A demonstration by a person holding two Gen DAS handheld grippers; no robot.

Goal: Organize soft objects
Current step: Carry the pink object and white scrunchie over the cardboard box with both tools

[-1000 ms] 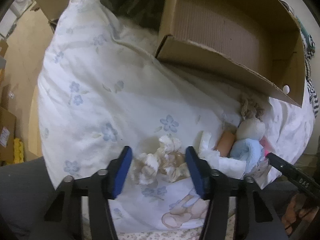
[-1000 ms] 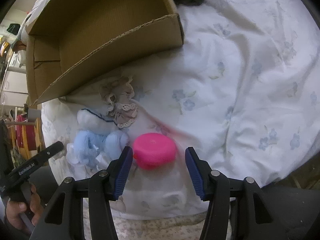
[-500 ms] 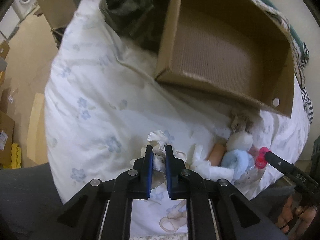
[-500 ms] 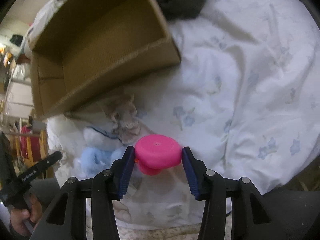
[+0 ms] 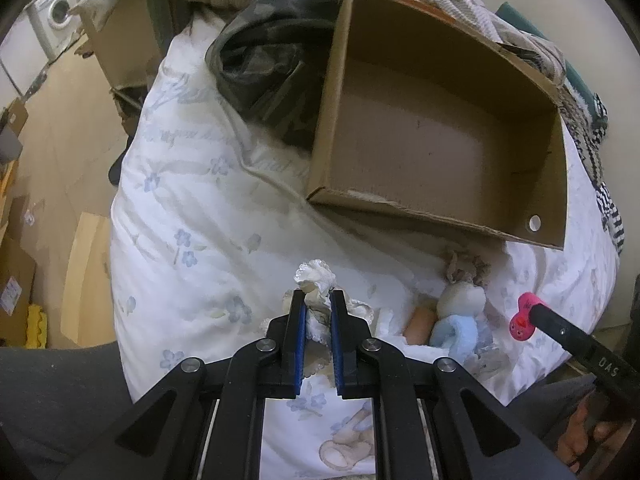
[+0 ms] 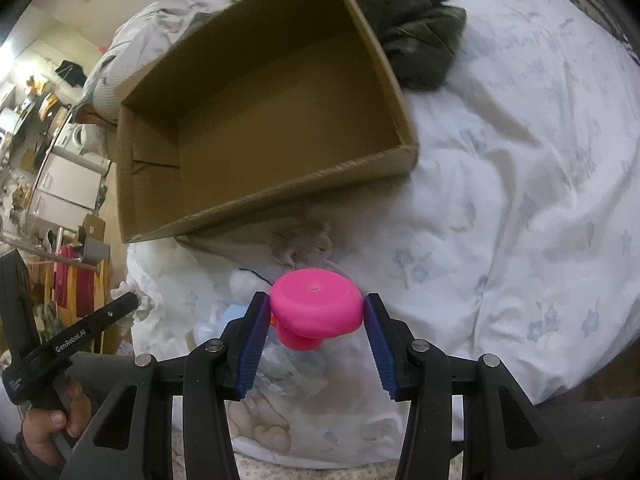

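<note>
Soft objects: I've got one in each gripper, both lifted off the duvet (image 5: pixel 188 208), rest of pile on it below the box.
Left gripper (image 5: pixel 318 312): pointing steeply down, blue pads pinched nearly together on a white frilly cloth (image 5: pixel 314 280); ruffle sticks out past the tips.
Left hand (image 6: pixel 48 426): seen low in the right wrist view, fingers wrapped round the black handle.
Right gripper (image 6: pixel 316 312): also angled steeply down, jaws about half wide, pads pressing both sides of a pink round toy (image 6: pixel 316 304); toy clear of the bedding.
Right gripper from left view: black finger comes in from the lower right edge with the pink toy at its tip.
Pile: light blue plush (image 5: pixel 456 330), white plush (image 5: pixel 464 302), orange piece (image 5: pixel 420 320), beige lacy cloth (image 5: pixel 466 268), bunched together on the duvet between the grippers and the box.
Cardboard box (image 5: pixel 436 140): open, sitting on the duvet beyond the pile, tilted toward me.
Dark green garment (image 5: pixel 264 64): crumpled beside the box's far corner.
Far: washing machine (image 5: pixel 56 16), top left.
</note>
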